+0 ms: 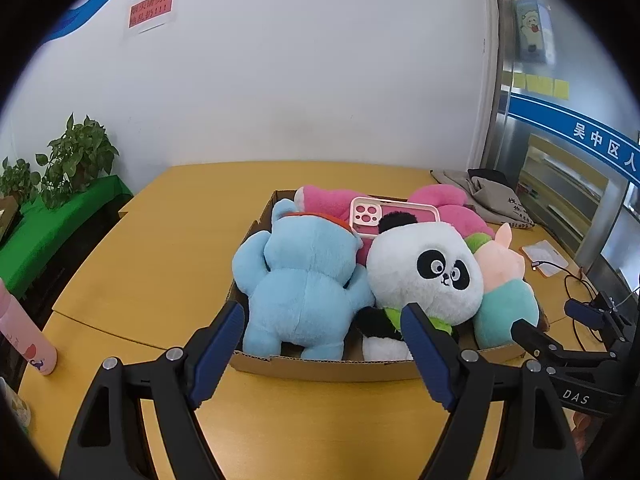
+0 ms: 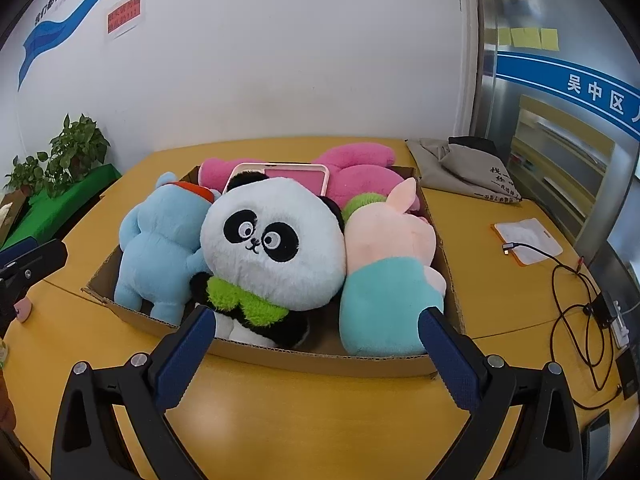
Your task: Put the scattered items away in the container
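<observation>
Ahead of the left gripper (image 1: pixel 322 328), whose fingers are spread and hold nothing, the cardboard box (image 1: pixel 320 366) sits on the yellow counter (image 1: pixel 160 240) with the blue plush (image 1: pixel 300 284), panda plush (image 1: pixel 424 268) and phone case (image 1: pixel 384 216) inside. From the right wrist view, the right gripper (image 2: pixel 316 332) likewise has its fingers spread and empty before the box, where the pink-and-teal plush (image 2: pixel 384 280) lies beside the panda plush and the pink plush (image 2: pixel 360 168) lies behind.

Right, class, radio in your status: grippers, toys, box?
Left gripper open, empty. Right gripper open, empty. Toys and phone case in box. Nothing blocking.
</observation>
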A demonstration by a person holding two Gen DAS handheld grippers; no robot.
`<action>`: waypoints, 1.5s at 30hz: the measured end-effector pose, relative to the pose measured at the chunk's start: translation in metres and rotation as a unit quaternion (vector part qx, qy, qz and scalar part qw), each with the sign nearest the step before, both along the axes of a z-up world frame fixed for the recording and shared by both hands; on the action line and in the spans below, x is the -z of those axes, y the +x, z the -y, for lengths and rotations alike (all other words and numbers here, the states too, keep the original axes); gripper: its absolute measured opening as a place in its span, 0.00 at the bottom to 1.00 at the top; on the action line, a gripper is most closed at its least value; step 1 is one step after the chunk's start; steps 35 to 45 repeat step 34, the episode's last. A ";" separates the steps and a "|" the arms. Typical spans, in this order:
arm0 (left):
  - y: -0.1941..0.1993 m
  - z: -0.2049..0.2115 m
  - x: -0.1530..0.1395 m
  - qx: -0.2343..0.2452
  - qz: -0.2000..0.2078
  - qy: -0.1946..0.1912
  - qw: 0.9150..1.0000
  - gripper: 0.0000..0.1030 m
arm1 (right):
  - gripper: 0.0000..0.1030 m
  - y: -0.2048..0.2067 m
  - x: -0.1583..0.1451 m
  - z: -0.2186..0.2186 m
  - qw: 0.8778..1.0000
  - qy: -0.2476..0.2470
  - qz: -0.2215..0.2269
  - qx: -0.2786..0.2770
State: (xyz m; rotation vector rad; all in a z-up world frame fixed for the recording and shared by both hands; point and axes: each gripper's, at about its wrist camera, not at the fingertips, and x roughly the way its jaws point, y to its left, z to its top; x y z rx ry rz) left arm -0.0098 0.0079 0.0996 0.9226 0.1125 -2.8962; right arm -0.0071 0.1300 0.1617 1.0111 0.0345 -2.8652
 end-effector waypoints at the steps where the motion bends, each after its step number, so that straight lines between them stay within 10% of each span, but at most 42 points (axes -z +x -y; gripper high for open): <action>1: 0.000 0.000 0.000 -0.001 0.000 -0.001 1.000 0.78 | 1.00 0.000 0.000 0.000 1.000 0.000 0.000 0.000; 45: -0.011 0.003 0.027 -0.003 0.038 0.008 0.999 0.78 | 1.00 -0.004 0.012 -0.004 1.000 -0.009 0.009 -0.003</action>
